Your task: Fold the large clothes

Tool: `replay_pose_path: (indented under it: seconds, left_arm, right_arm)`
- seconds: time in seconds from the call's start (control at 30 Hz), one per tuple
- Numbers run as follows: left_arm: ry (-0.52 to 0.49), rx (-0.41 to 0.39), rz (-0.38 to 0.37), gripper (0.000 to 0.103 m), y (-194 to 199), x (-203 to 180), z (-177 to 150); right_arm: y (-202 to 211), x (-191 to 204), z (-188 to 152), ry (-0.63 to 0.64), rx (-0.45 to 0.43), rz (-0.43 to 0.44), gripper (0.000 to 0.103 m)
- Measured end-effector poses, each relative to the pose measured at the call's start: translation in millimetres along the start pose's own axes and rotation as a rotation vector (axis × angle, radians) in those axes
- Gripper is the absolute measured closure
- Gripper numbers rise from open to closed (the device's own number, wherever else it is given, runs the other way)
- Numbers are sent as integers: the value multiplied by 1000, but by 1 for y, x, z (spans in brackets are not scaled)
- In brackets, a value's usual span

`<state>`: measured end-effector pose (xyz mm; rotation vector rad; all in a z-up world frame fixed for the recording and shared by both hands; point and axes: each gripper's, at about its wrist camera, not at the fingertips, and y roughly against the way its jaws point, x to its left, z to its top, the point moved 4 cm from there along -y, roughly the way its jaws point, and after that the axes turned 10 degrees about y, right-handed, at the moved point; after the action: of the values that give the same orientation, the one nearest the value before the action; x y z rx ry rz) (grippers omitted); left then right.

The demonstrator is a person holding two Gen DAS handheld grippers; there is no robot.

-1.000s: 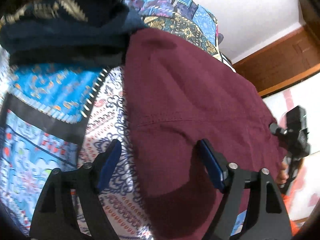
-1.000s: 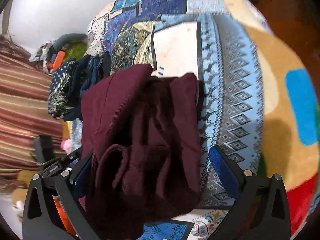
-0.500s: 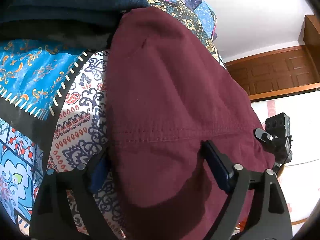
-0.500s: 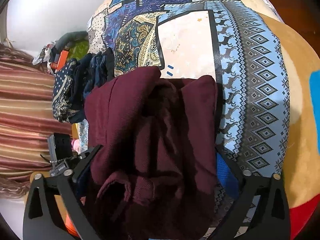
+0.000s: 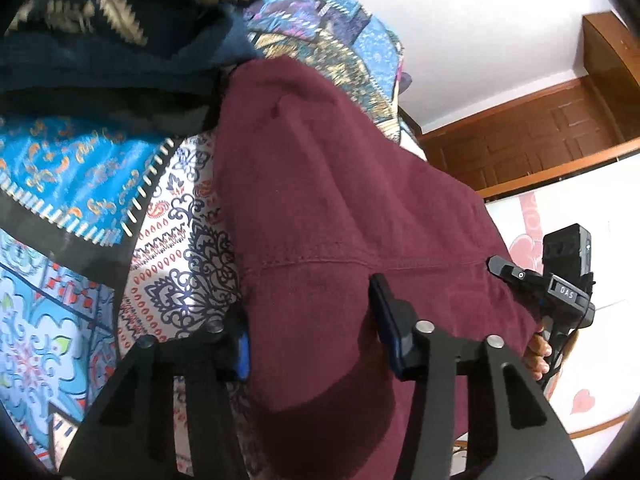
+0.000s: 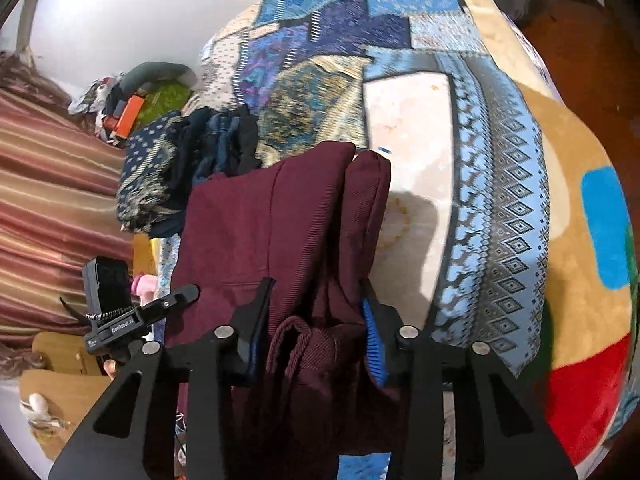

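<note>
The left gripper (image 5: pixel 312 320) has just been closing and pinches the maroon garment (image 5: pixel 340 200). The right gripper (image 6: pixel 316 316), also closing, pinches its bunched edge.

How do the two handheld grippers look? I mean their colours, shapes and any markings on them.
The left gripper and the right gripper are both matte black frames with triangular cut-outs, silver round bolts and blue finger pads. Seen from the side, each carries a black box-shaped module; the left one has white lettering on its body.
</note>
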<state>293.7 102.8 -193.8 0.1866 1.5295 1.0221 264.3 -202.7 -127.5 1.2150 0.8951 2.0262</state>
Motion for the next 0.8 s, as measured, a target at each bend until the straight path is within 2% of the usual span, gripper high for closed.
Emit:
replay_pose_path:
  seconds: [0.2,0.43,0.57,0.8]
  left_arm:
    - [-88,-58,-16,60,50,-24,-6]
    - [-195,-193,-58,61,129,-60,9]
    - [-261,-313,-65,61,181,-80,32]
    - [-298,-446,-64,61,246,-83,80]
  right_arm:
    - [19,39,8,53,-51,0,69]
    - [52,101,33,166,-192,2,69]
    - [60,136,56,226,-265,25,69]
    - [41,177,99,286,-317,90,70]
